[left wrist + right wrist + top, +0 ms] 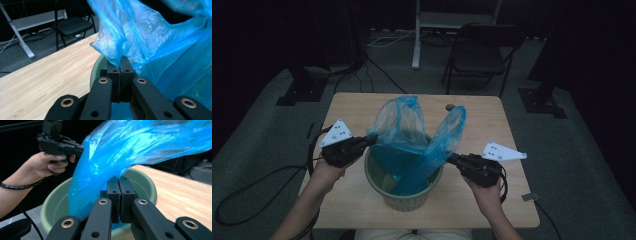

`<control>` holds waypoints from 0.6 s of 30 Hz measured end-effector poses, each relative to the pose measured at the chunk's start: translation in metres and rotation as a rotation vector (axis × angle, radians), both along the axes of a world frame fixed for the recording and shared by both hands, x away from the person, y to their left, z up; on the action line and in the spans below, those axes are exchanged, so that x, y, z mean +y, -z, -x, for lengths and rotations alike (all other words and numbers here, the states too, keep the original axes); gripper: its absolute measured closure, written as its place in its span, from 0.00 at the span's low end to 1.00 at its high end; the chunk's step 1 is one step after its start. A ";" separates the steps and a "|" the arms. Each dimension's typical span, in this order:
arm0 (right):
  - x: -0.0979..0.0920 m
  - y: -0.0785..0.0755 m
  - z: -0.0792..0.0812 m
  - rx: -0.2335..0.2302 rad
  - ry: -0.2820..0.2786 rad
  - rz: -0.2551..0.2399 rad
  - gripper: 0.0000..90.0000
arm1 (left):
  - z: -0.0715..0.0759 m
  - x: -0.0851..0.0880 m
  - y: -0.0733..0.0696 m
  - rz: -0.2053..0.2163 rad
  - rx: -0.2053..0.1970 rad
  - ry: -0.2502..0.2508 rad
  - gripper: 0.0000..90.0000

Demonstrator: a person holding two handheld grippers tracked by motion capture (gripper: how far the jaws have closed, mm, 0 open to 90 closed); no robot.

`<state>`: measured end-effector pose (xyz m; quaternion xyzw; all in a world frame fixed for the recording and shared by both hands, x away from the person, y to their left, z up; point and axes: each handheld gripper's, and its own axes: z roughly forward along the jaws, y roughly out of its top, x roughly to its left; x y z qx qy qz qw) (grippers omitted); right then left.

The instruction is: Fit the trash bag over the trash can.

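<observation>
- Your left gripper (pixel 371 141) is clamped on the blue plastic bag (pixel 412 145); in the left gripper view the jaws meet with a fold of the film pinched between them, at the bag's left edge.
- Your right gripper (pixel 451 159) is closed on the bag's other edge, the film caught between its pads (pixel 113 188) just above the rim.
- The bag's bottom already hangs inside the green bin (pixel 404 192), which stands near the front middle of the wooden table (pixel 492 120).
- The bag's mouth is raised above the bin and only partly spread, with both upper flaps standing free.
- Judging from this, the bag is in and both edges are gripped; what seems left is pulling the mouth wide and folding it down over the rim all round.
</observation>
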<state>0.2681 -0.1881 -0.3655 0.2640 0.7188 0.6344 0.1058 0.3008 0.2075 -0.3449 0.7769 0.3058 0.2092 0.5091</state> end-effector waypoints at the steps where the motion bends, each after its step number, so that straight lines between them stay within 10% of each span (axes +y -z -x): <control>1: -0.004 -0.001 0.004 -0.010 0.010 -0.007 0.99 | -0.001 0.002 0.001 0.003 0.008 -0.010 1.00; 10: -0.028 0.018 0.028 0.063 0.027 -0.037 0.99 | -0.001 0.016 0.009 0.036 0.039 -0.036 1.00; 18: -0.044 0.077 0.031 0.255 0.085 0.030 1.00 | 0.007 0.035 0.017 0.021 0.061 -0.102 1.00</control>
